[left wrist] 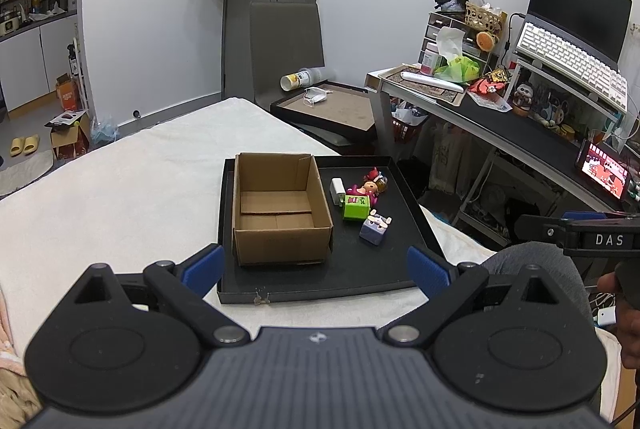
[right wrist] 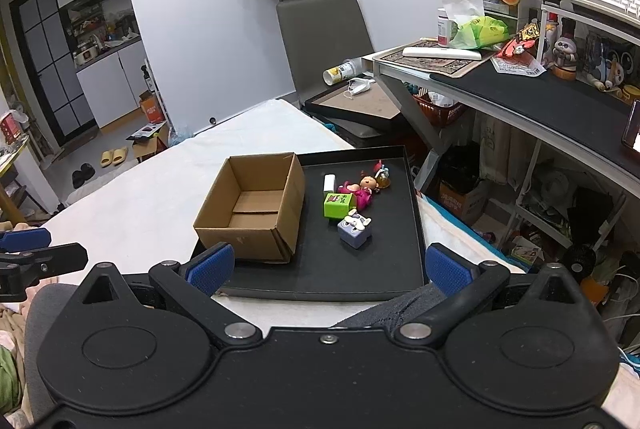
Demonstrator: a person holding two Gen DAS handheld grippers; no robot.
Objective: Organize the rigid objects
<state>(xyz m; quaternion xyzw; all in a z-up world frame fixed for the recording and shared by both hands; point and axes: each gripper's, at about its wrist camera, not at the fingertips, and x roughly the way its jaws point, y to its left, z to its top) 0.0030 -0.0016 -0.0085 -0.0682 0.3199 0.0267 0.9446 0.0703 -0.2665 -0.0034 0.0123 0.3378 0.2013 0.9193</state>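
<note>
A black tray lies on the white bed and carries an empty open cardboard box on its left side. To the box's right lie a white block, a green cube, a purple cube and a pink doll figure. My left gripper is open, short of the tray's near edge. My right gripper is open too, above the tray's near edge, with nothing between the fingers.
A white bed extends left of the tray. A grey chair stands behind, and a cluttered desk with a keyboard runs along the right. A grey-clad knee lies near the tray.
</note>
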